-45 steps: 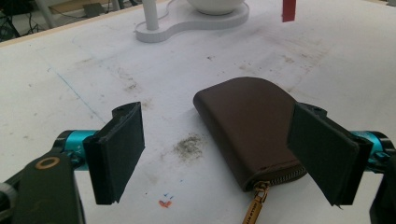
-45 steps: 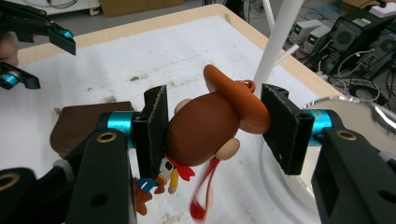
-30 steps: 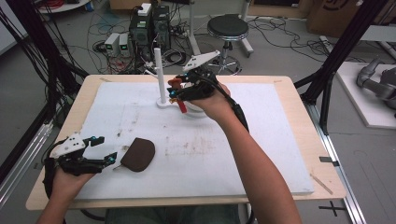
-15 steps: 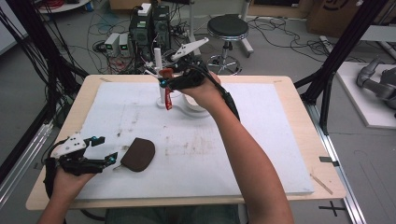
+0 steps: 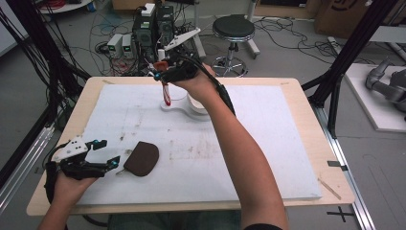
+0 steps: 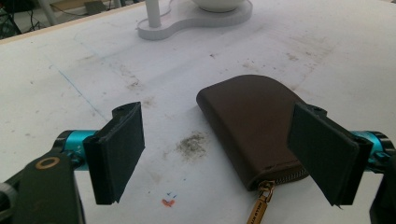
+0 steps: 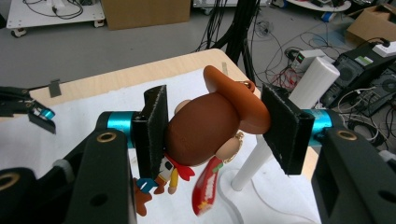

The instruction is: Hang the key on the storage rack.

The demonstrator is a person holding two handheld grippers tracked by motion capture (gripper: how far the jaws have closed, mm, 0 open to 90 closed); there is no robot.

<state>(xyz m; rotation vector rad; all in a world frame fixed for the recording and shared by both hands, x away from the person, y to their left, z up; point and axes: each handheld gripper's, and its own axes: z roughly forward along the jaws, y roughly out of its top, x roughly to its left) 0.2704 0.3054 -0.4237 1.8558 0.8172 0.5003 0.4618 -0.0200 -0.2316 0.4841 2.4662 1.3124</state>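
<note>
Since the earlier frame the right gripper (image 5: pixel 165 73) has risen beside the white post (image 5: pixel 161 53), lifting the figurine (image 5: pixel 165 91) clear.

High view: figurine hangs vertically over the white mat (image 5: pixel 268 139).

Left gripper view: jaws wide, flanking the brown pouch (image 6: pixel 252 121), apparently untouched.

Right gripper view: jaws clamp the figurine's head (image 7: pixel 205 128), body downward.

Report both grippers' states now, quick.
Left gripper: open, holding nothing, jaws either side of the brown pouch on the table.
Right gripper: shut on the toy figure keychain, lifted near the white post.
</note>
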